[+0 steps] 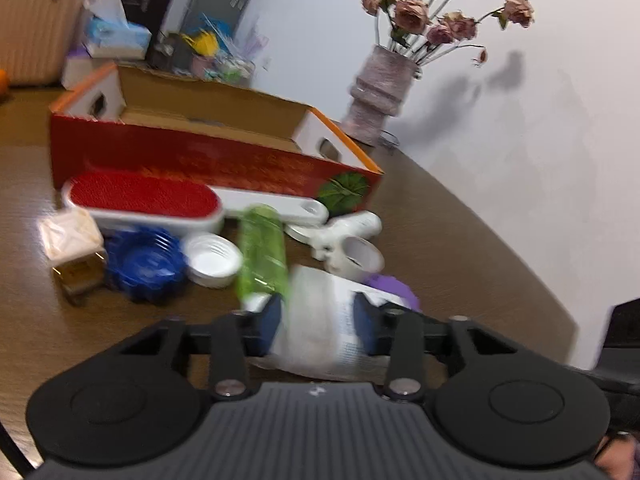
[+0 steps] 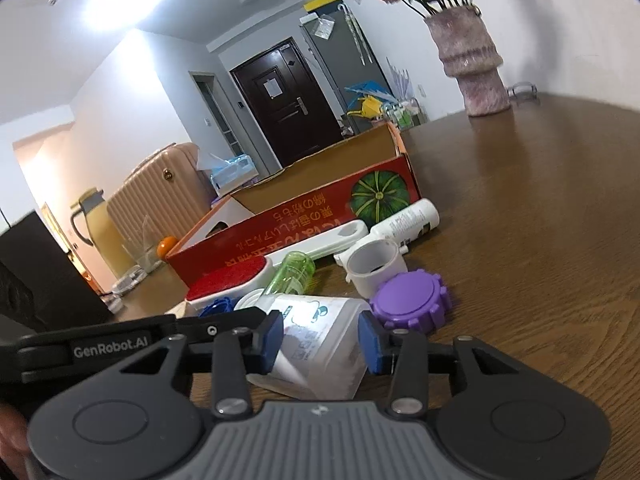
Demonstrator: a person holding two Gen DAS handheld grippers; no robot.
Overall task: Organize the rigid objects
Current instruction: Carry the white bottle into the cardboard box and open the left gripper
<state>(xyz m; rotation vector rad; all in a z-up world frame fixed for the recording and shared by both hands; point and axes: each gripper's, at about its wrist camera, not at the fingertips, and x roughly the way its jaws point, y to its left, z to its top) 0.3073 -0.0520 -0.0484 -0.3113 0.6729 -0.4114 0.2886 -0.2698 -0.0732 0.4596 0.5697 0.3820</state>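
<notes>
Blue-padded fingers of the left gripper [image 1: 318, 326] are seen pressed against both sides of a translucent plastic jar [image 1: 320, 328] lying on its side on the brown worktop [image 1: 460, 240]. From the right wrist view the same jar [image 2: 316, 344] is flanked by the right gripper [image 2: 320, 342], whose pads appear to touch its sides, though a firm clamp cannot be confirmed.

Both grippers are judged to be applied to one jar because its purple ridged lid [image 2: 410, 300] lies off, just beside it, so one side may be meant to steady the body while the other handles it.

Behind, loose items are crowded against the red cardboard box [image 1: 208, 160], probably the intended container: a green plastic bottle [image 1: 262, 256], a red-faced lint brush [image 1: 144, 200], a blue ridged lid [image 1: 146, 264], a white lid [image 1: 214, 260], a white cup-shaped part [image 2: 374, 270] and a white bottle [image 2: 408, 222].

Motion blur softens the left view; the jar's label is unreadable, its base is cut off by the gripper body, and the box interior is hidden from view.
</notes>
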